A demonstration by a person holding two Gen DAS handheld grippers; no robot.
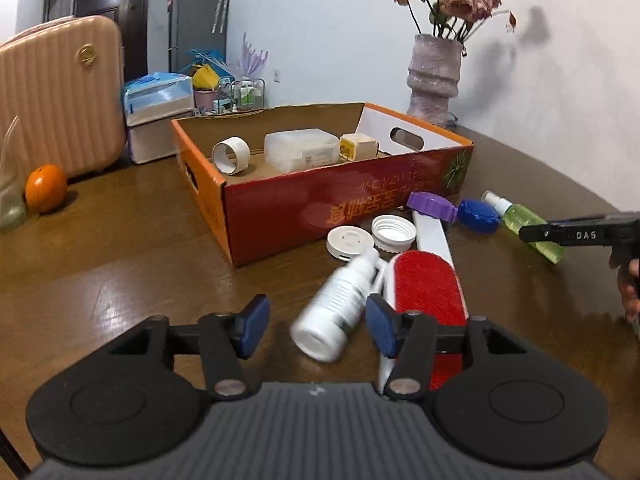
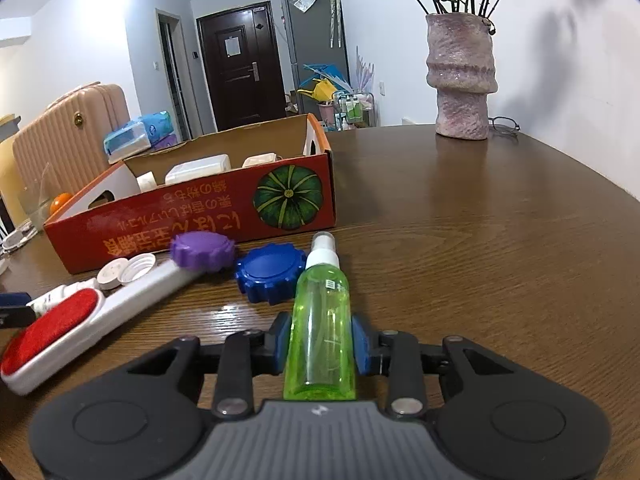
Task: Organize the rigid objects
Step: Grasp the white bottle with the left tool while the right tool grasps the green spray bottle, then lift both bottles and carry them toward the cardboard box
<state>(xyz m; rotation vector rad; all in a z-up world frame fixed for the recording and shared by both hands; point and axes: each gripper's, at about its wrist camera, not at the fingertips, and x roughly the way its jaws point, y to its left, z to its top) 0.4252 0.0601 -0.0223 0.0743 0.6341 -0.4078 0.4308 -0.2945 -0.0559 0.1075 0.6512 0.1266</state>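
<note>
A red cardboard box (image 1: 320,204) stands on the brown table and holds a white tape ring (image 1: 231,155), a clear plastic case (image 1: 301,149) and a small cream box (image 1: 358,146). My left gripper (image 1: 316,326) is open around a white bottle (image 1: 338,308) that lies on the table between its pads. My right gripper (image 2: 321,346) is shut on a green spray bottle (image 2: 321,332), which also shows in the left wrist view (image 1: 528,226). A red lint brush (image 1: 428,288), two white caps (image 1: 370,236), a purple lid (image 2: 202,251) and a blue lid (image 2: 270,272) lie before the box.
A pink vase (image 2: 462,76) with dried roses stands at the back right by glasses (image 2: 504,124). An orange (image 1: 46,188) and a pink suitcase (image 1: 60,96) are at the left. Tissue packs (image 1: 158,116) sit behind the box.
</note>
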